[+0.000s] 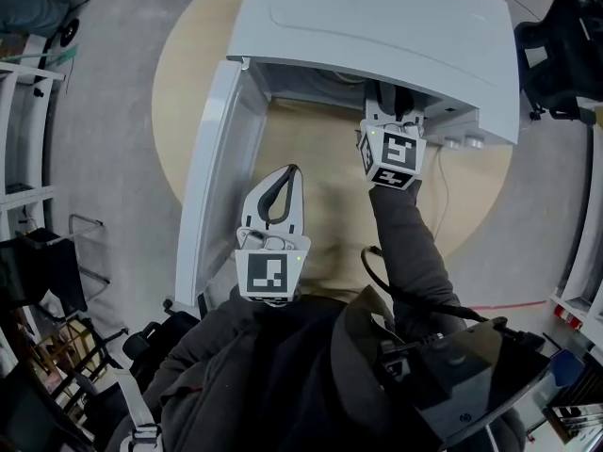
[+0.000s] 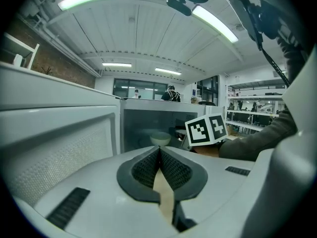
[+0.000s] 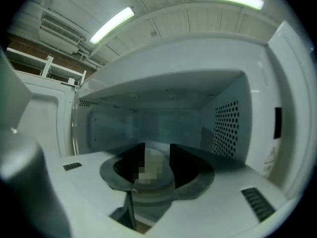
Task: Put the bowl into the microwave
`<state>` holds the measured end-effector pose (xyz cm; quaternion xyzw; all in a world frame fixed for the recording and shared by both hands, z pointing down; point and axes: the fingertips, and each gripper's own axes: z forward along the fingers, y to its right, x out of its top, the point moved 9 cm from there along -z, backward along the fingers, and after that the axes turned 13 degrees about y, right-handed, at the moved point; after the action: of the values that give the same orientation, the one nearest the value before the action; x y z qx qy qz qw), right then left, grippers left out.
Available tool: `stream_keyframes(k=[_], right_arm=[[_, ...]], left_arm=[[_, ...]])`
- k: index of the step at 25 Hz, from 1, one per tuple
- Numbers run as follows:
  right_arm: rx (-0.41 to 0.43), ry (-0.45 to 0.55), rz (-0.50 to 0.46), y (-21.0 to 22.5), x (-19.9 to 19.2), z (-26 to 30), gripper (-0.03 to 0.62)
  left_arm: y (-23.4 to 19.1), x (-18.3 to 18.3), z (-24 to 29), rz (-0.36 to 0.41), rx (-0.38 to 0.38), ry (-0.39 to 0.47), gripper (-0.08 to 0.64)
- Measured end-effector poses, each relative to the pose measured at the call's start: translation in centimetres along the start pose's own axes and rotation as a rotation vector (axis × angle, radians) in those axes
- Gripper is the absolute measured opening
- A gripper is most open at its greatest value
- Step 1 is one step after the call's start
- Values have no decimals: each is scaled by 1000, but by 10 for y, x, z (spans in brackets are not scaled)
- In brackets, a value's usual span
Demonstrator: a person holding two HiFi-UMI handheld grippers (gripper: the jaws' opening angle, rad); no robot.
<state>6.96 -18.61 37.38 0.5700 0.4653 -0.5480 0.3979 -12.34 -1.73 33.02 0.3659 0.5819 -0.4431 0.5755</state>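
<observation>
The white microwave stands on a round wooden table with its door swung open to the left. Inside its cavity sits a pale bowl, also seen in the left gripper view on the microwave floor. My right gripper reaches into the cavity, its jaws spread apart with the bowl between them; in the head view only its marker cube shows. My left gripper hangs back in front of the door, jaws shut on nothing.
The open door stands close to the left of my left gripper. A black cable trails along the right sleeve. Chairs and racks crowd the floor at the left. White shelving stands at the right.
</observation>
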Motion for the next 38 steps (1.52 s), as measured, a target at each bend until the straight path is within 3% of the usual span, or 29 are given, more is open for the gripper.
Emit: stream_keyframes(k=[3,6,10,13,16,19,21,25,30,38], right_arm=[[5,-10,31,-10,3,-27,144],[28,-17,95,-22,12,-62,144],[125,-23,216,-49,36,-121,144],[208,-8,268,-59,62,-156,144],[261,7,279,-60,85,-183,144],[288,38,268,-55,107,-213,139],[308,67,257,-49,120,-230,70],[323,101,250,-42,138,-258,25],[338,123,238,-45,150,-278,9],[321,127,248,-40,150,-293,6]], left_arm=[[1,1,1,-1,-15,16,9],[10,-4,3,27,-77,20,9],[33,-1,-9,45,-124,48,9],[45,10,-18,59,-113,81,9],[56,25,-32,32,-80,105,9],[76,39,-50,57,-79,134,9],[92,49,-60,86,-86,161,9],[116,60,-75,114,-93,201,9],[134,74,-92,141,-97,265,9],[151,74,-105,142,-116,265,9]])
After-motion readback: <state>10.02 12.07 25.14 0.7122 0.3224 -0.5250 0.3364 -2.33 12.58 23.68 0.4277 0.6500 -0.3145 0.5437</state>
